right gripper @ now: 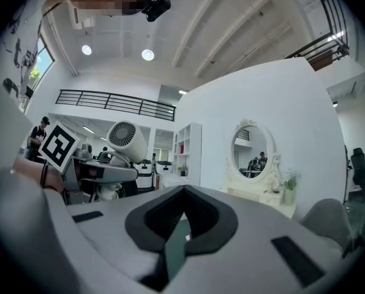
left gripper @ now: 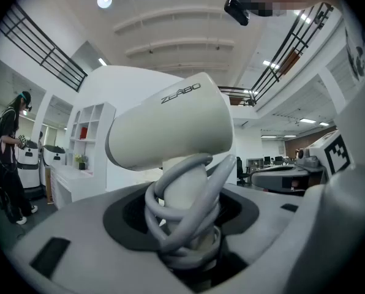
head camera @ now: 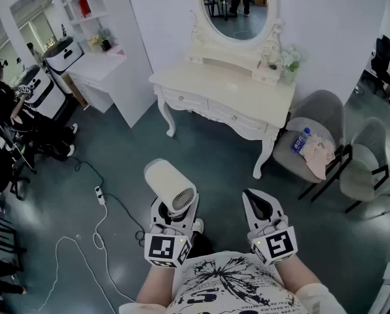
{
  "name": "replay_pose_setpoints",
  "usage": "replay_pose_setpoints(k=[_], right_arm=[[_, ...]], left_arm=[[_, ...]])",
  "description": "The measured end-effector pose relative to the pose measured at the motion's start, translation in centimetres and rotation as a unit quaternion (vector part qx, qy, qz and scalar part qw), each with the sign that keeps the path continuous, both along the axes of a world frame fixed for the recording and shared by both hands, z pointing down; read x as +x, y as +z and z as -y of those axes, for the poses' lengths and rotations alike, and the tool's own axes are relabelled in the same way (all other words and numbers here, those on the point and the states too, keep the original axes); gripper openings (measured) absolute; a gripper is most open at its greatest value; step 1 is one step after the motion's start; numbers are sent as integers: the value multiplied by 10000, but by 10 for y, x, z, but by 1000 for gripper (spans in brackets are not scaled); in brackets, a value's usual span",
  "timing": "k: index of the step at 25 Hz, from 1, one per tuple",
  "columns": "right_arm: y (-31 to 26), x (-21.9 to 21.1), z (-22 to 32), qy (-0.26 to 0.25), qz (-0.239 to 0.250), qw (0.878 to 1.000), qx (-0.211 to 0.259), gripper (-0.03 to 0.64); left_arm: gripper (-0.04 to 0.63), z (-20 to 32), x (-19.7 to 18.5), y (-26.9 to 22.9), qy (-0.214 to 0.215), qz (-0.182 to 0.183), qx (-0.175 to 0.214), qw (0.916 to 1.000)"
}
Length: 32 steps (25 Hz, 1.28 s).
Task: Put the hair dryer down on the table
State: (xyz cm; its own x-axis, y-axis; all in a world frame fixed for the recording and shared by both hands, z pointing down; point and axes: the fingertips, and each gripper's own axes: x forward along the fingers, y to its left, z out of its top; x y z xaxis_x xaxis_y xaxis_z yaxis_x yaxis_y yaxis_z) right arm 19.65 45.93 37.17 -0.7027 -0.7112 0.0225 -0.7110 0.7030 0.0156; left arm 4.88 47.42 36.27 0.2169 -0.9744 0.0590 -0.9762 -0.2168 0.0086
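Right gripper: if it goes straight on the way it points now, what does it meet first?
Nothing close: the right gripper has free air ahead, then probably the dressing table, depth unclear.

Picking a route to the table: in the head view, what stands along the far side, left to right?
Person in black, white corner desk, cream carved dressing table with oval mirror, grey padded chair holding a blue bottle.

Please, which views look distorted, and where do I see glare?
Left gripper view: strong fisheye, dark corners, a ceiling lamp glares, the hair dryer looms large. Right gripper view: same fisheye, two lamps glare. Head view: milder bending, even light.
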Motion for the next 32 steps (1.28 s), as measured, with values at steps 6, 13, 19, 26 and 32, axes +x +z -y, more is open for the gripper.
replay_pose_setpoints(k=[6, 13, 19, 26, 32], right_arm=[[-1, -2, 4, -1, -197, 9998, -4, 17], [4, -4, 10, -13, -25, 9999, -116, 17], [14, -11, 33, 143, 116, 9996, -237, 18], [10, -49, 83, 258, 146, 9994, -171, 18], [4, -95, 135, 442, 127, 9988, -171, 18]], left_arm=[[253, 5, -4, -2, 42, -48, 2, 10000], [253, 10, -5, 3, 89, -89, -60, 9999], [253, 29, -18, 12, 179, -150, 27, 9997], [253, 84, -53, 10, 335, -247, 89, 9991], [253, 140, -98, 1, 577, -82, 186, 9981]])
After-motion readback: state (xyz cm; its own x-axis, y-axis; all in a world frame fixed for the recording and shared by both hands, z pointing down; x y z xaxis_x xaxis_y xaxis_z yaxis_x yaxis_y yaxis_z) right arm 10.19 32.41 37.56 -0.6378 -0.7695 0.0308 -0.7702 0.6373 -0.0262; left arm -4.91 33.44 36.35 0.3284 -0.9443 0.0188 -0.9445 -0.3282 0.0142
